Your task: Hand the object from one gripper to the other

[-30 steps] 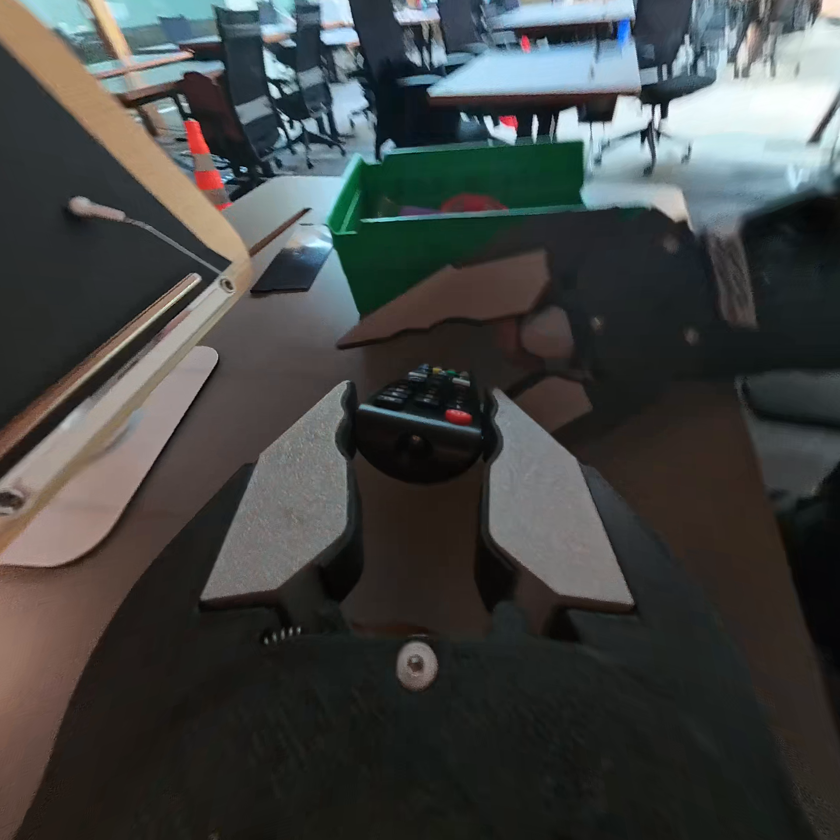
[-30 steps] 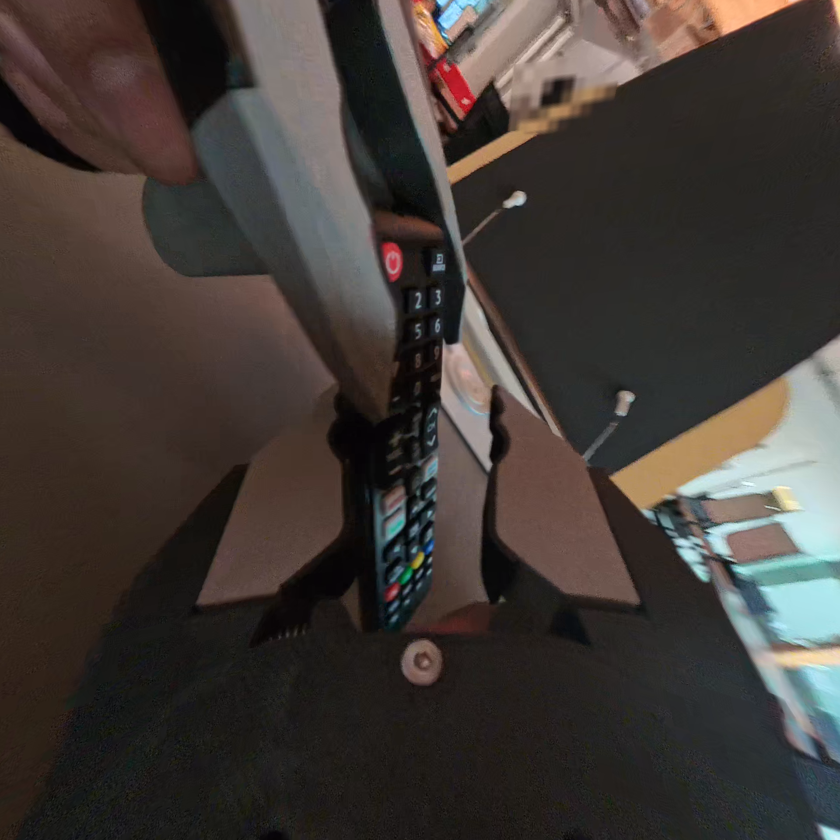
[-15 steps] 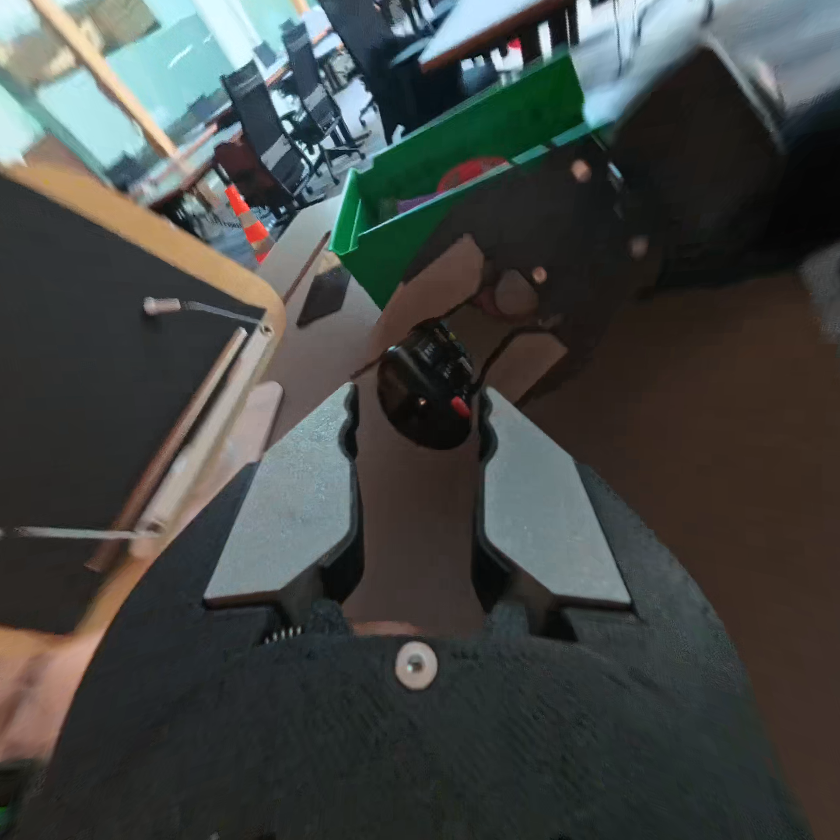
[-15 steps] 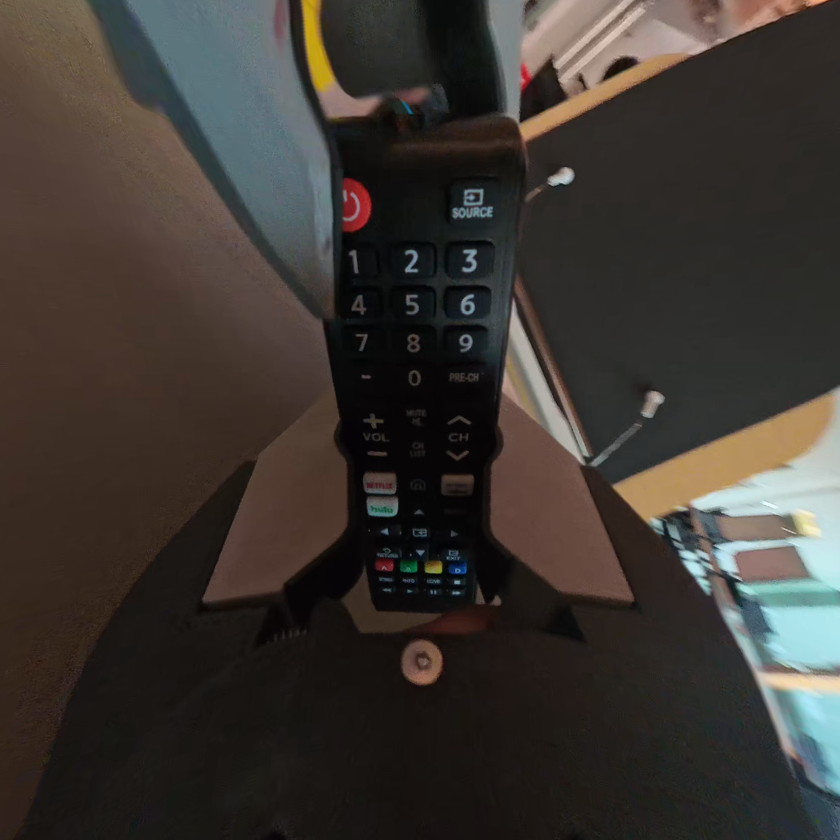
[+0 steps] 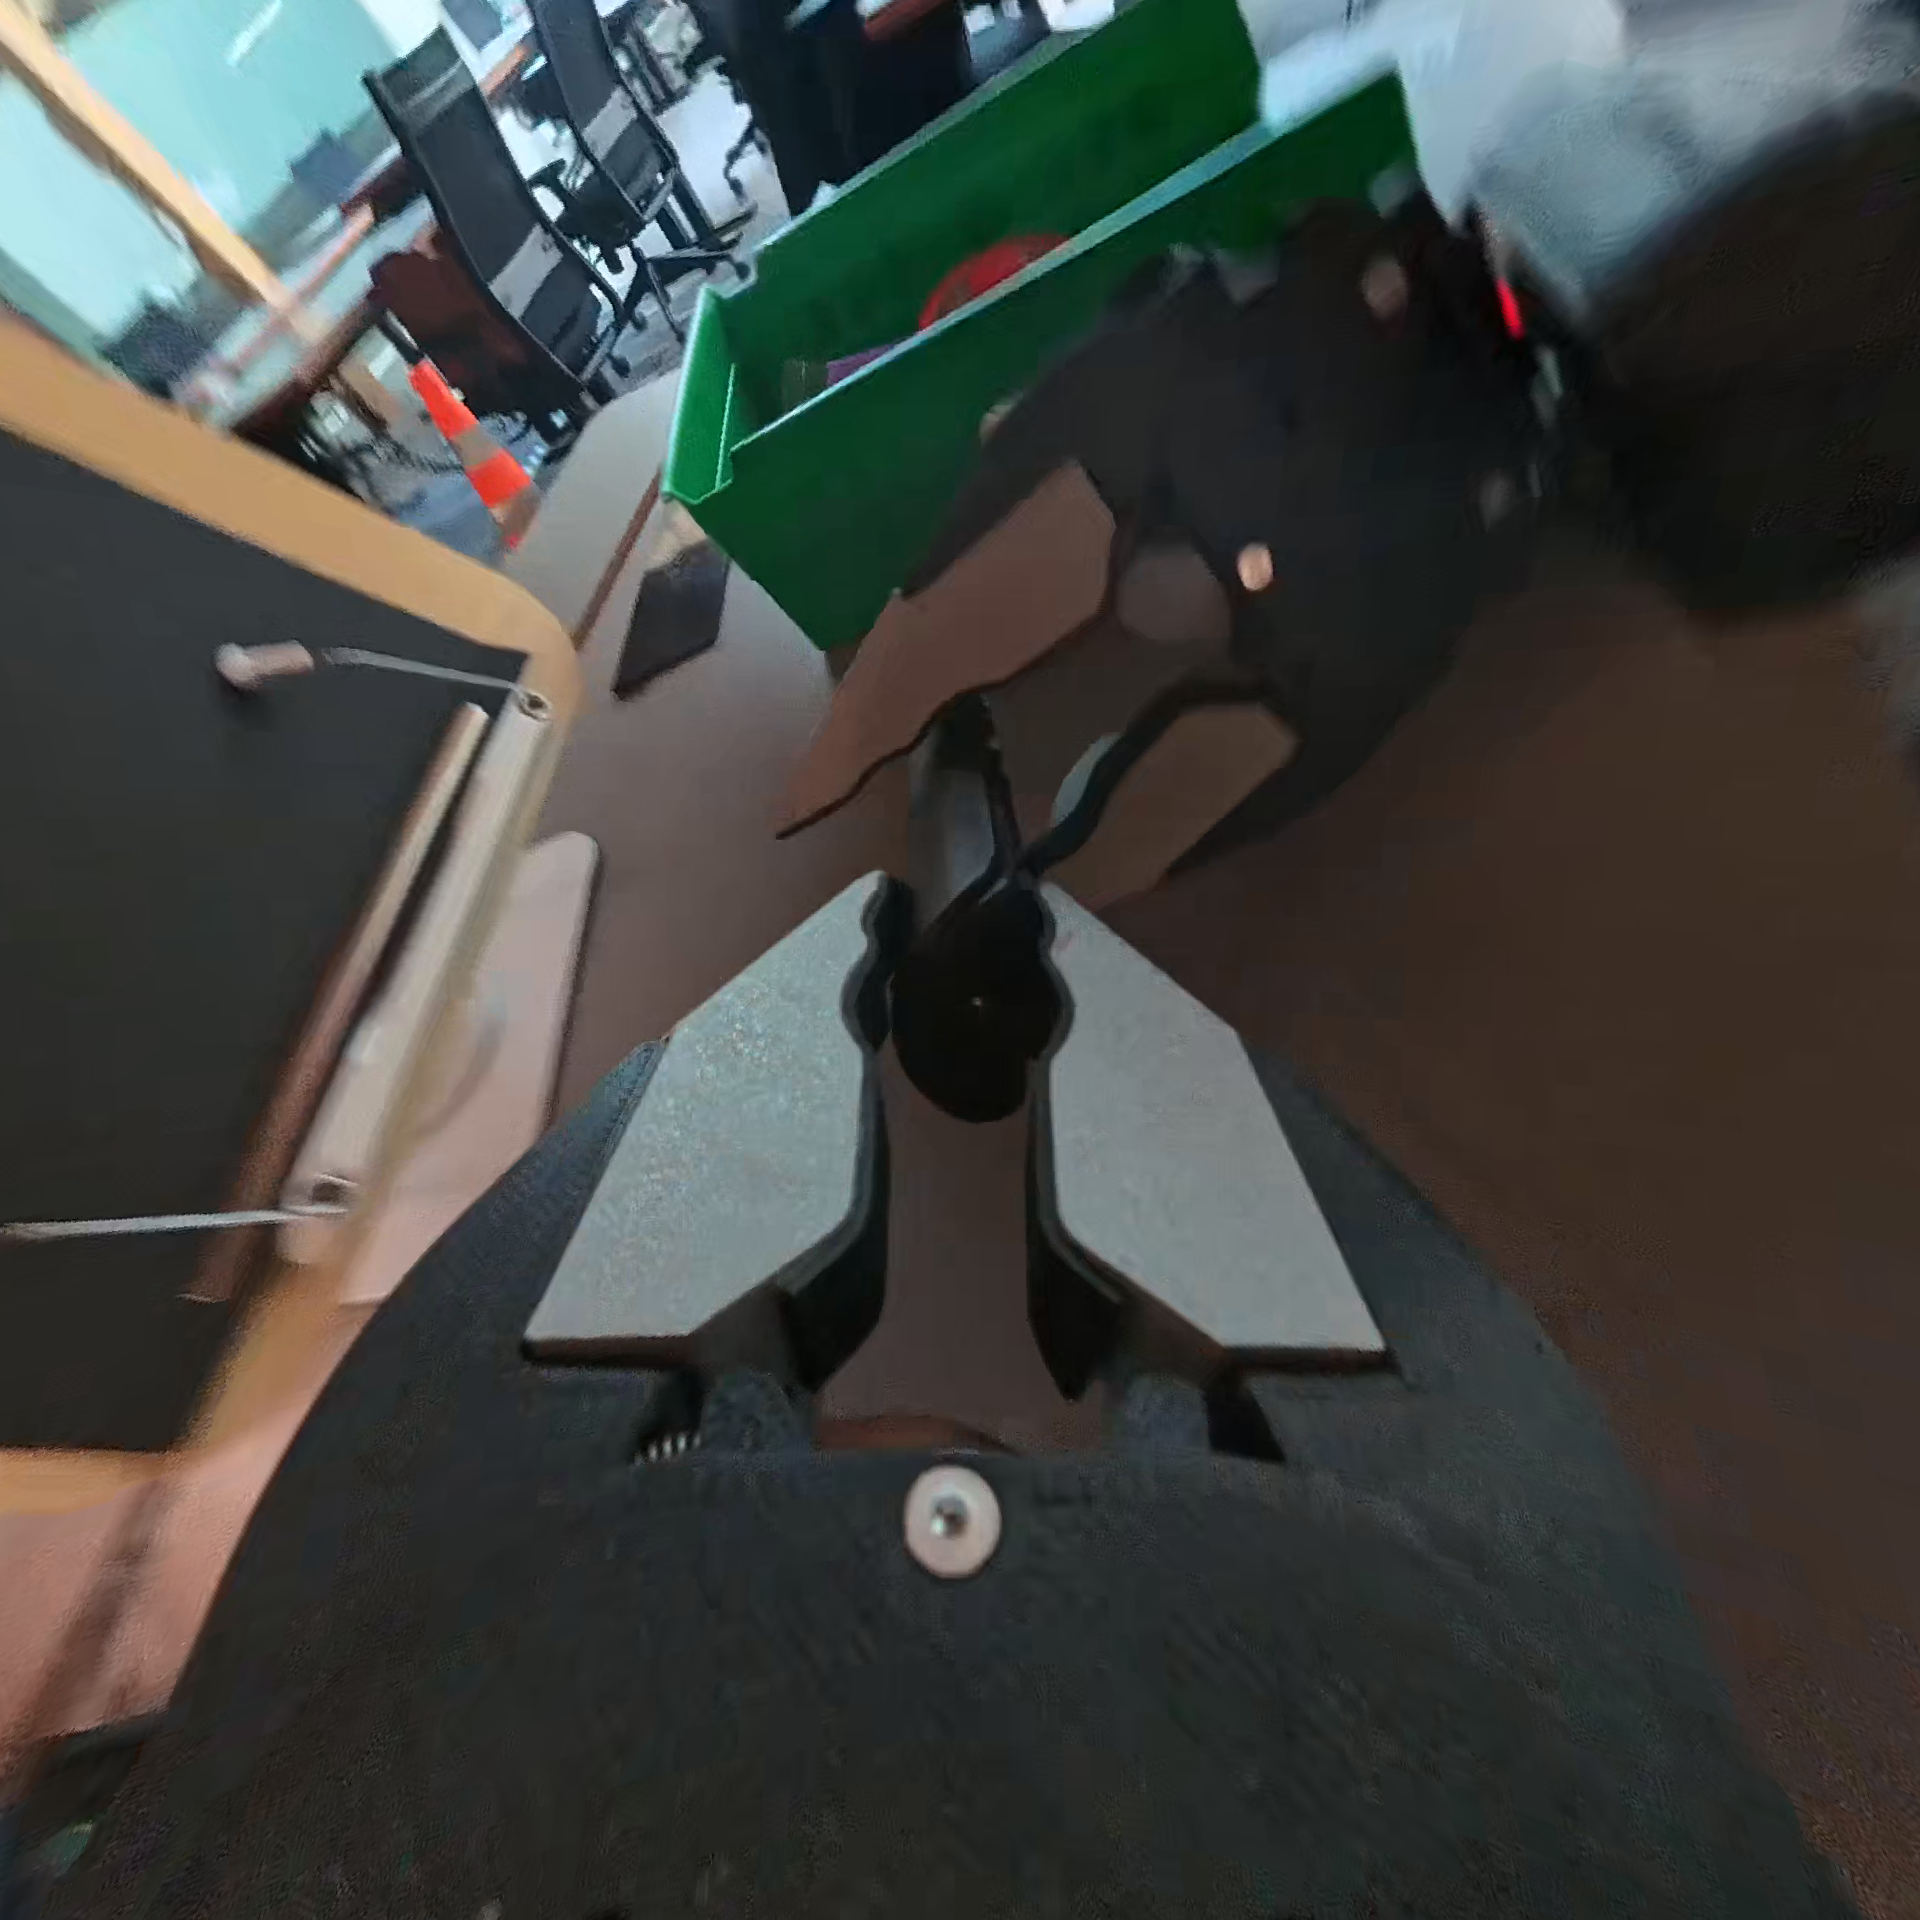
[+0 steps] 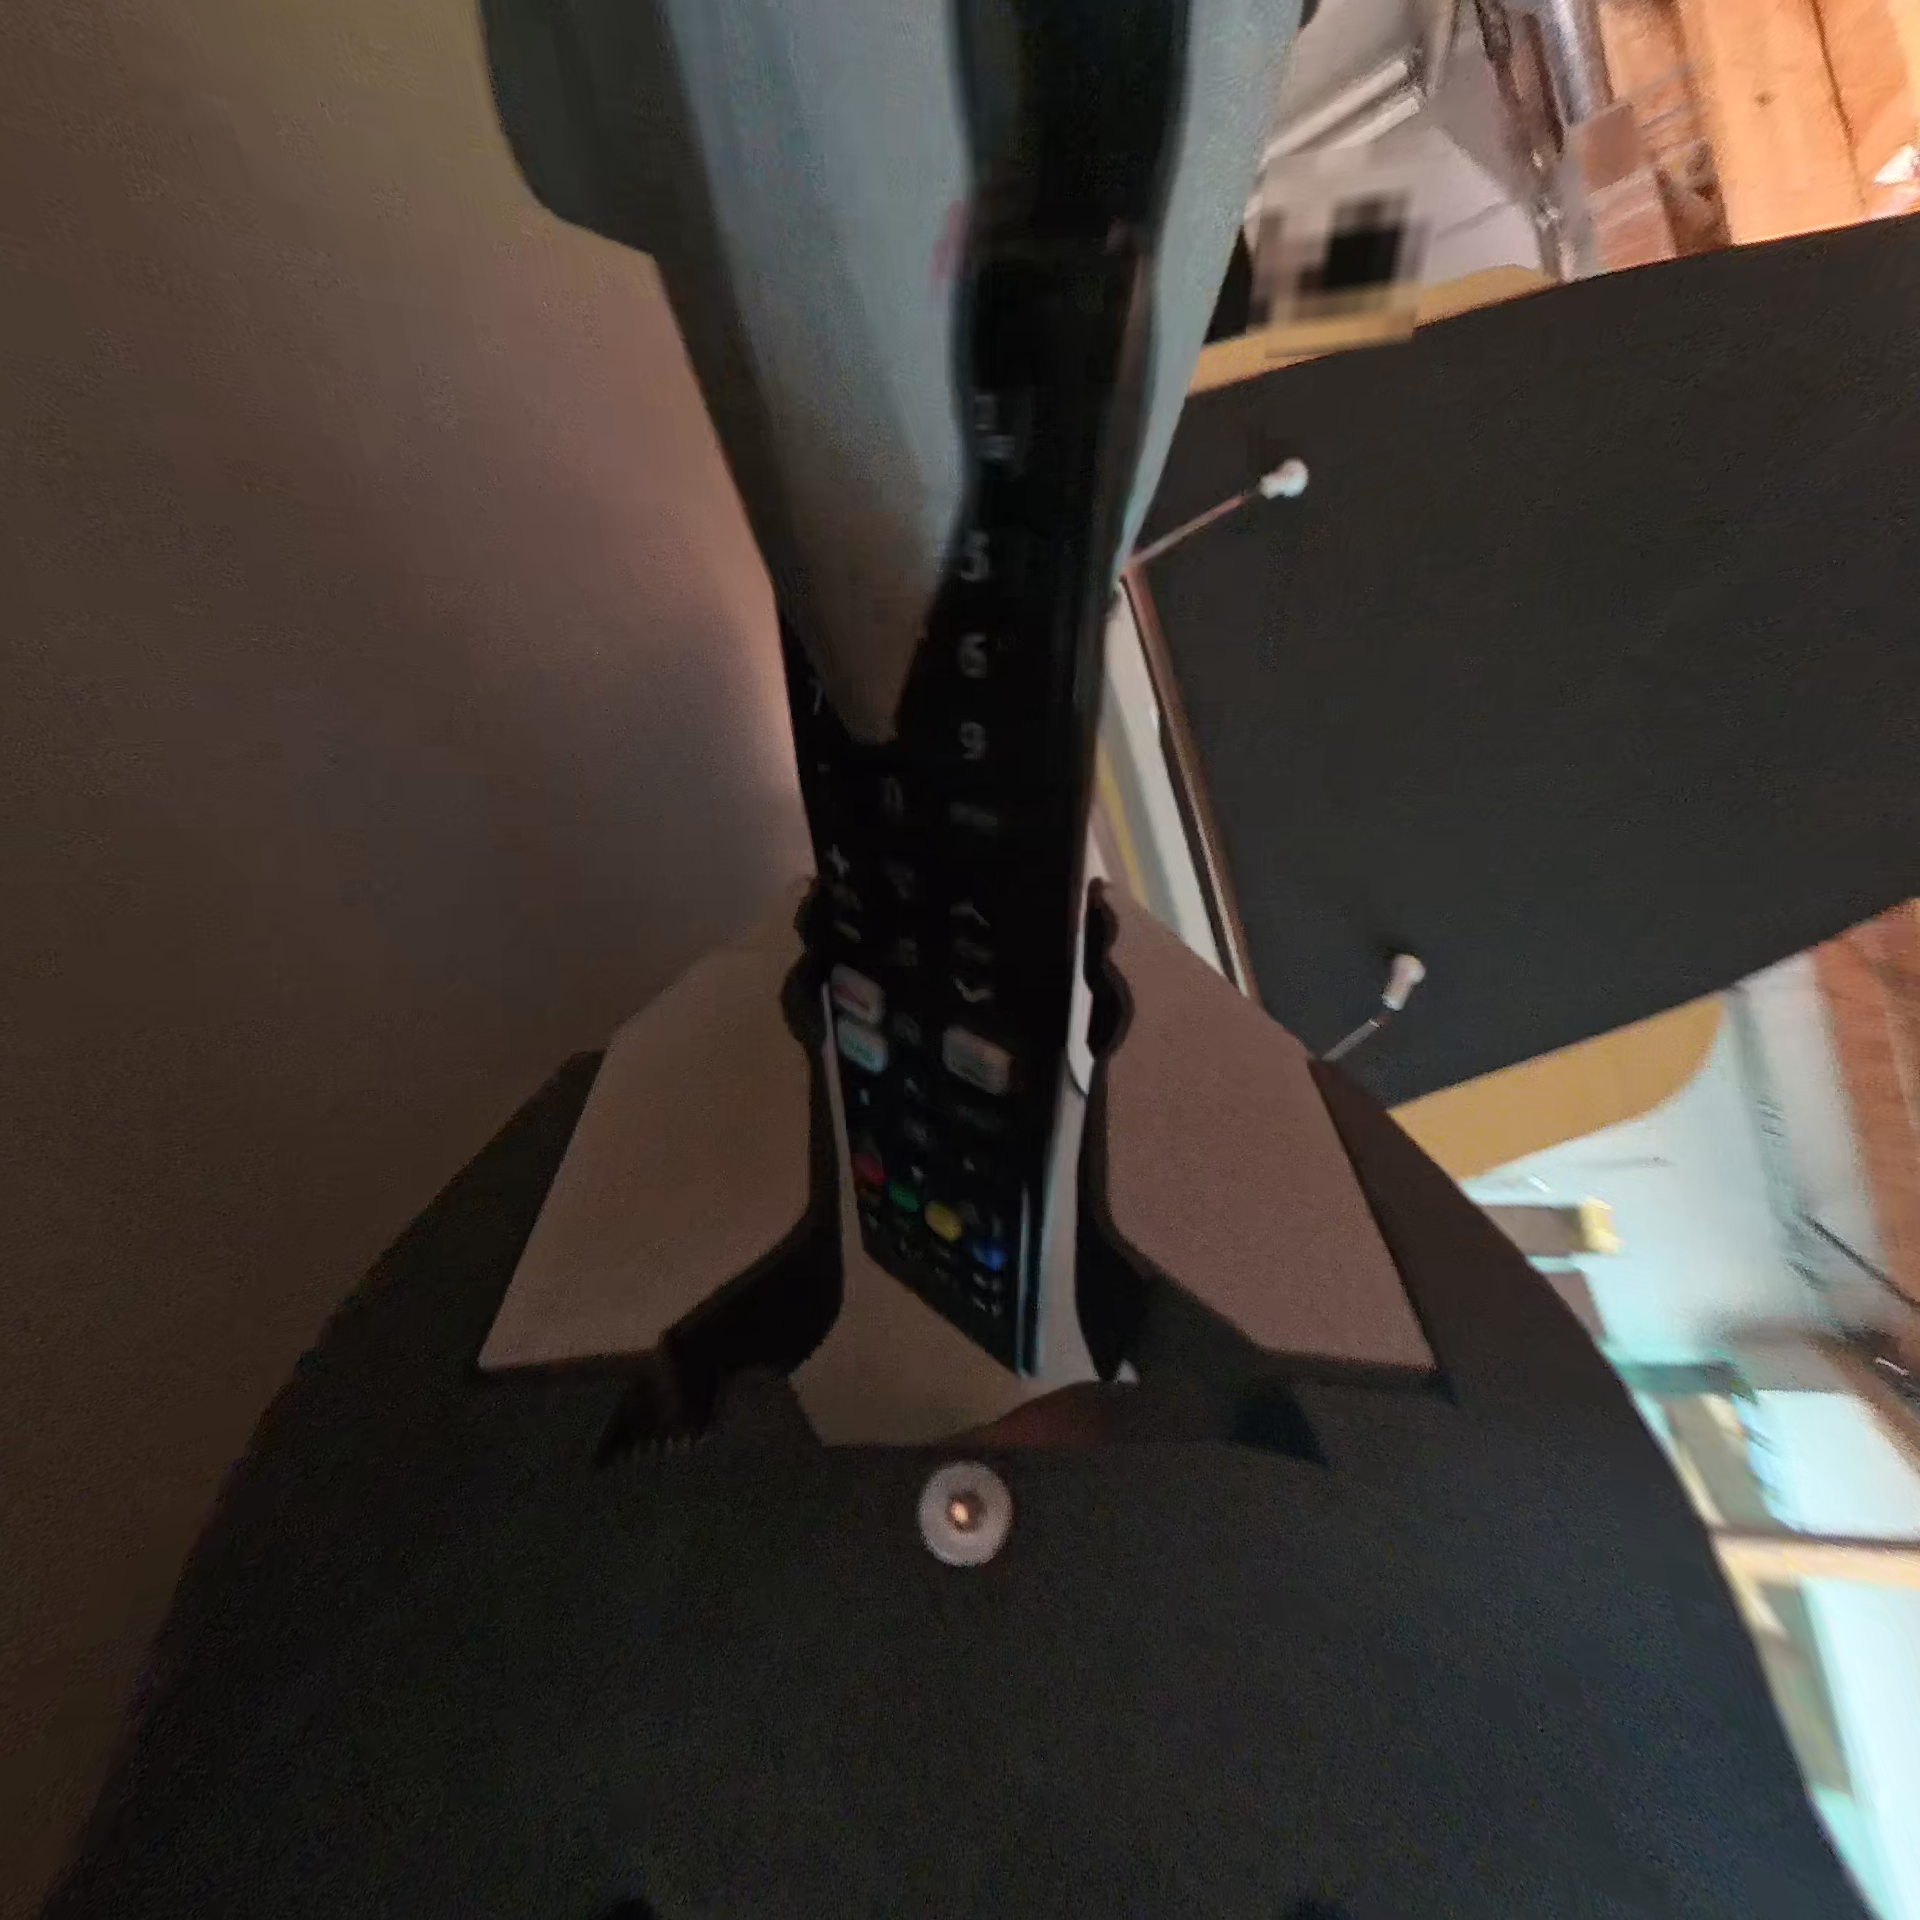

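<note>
A black remote [image 6: 935, 1039] with coloured buttons is held in the air between both grippers. My right gripper [image 6: 945, 935] is shut on its lower button end; the remote sits twisted between the fingers. My left gripper [image 5: 966, 935] is shut on the rounded top end of the remote [image 5: 977, 1018]. In the left wrist view the right gripper [image 5: 951, 831] faces me from just ahead. In the right wrist view the left gripper's grey fingers [image 6: 810, 364] flank the remote's far end. Both views are blurred.
A green bin [image 5: 883, 457] holding a red thing stands behind on the brown table [image 5: 1558, 1039]. A black board with a wooden edge and metal pegs [image 5: 208, 831] stands to the left and also shows in the right wrist view [image 6: 1507, 623]. An orange cone [image 5: 468, 436] and office chairs are beyond.
My left gripper opened off the remote while the right one closed on it, then moved forward and closed on the top end. The remote has twisted about its long axis.
</note>
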Demonstrator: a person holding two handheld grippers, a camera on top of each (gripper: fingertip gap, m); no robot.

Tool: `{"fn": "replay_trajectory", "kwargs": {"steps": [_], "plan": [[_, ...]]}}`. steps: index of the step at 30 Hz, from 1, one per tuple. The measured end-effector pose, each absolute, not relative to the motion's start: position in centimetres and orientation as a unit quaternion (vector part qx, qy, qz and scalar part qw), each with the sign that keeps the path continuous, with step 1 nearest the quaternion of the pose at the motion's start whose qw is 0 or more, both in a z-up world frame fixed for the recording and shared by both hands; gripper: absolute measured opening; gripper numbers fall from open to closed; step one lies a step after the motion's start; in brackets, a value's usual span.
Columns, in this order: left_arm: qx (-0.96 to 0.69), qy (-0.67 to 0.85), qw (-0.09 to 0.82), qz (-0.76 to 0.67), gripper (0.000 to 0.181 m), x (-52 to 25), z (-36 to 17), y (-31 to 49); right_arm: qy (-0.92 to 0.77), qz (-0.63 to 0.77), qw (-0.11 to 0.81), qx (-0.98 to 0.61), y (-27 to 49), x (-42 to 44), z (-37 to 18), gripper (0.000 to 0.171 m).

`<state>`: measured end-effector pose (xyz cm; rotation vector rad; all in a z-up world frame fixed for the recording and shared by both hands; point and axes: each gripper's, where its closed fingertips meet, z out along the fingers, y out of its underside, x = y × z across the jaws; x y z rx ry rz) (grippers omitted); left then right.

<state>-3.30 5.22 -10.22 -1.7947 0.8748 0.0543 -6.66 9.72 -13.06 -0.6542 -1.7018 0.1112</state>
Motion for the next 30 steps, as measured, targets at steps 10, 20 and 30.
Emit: {"fn": "replay_trajectory", "kwargs": {"steps": [10,20,30], "plan": [[-0.577,0.642,0.417,0.285,0.021,-3.2,-11.5,3.0,-0.781,0.182,0.545,-0.247,6.6,-5.5,-13.8,0.048],[-0.673,0.403,0.596,0.170,0.050,-4.9,-8.3,2.8,-0.683,-0.016,0.692,-0.235,10.3,-6.0,-9.6,0.020],[-0.774,0.160,0.611,-0.051,0.044,-5.0,-8.4,5.0,-0.640,-0.104,0.736,-0.196,9.7,-6.2,-8.6,0.020]]}}
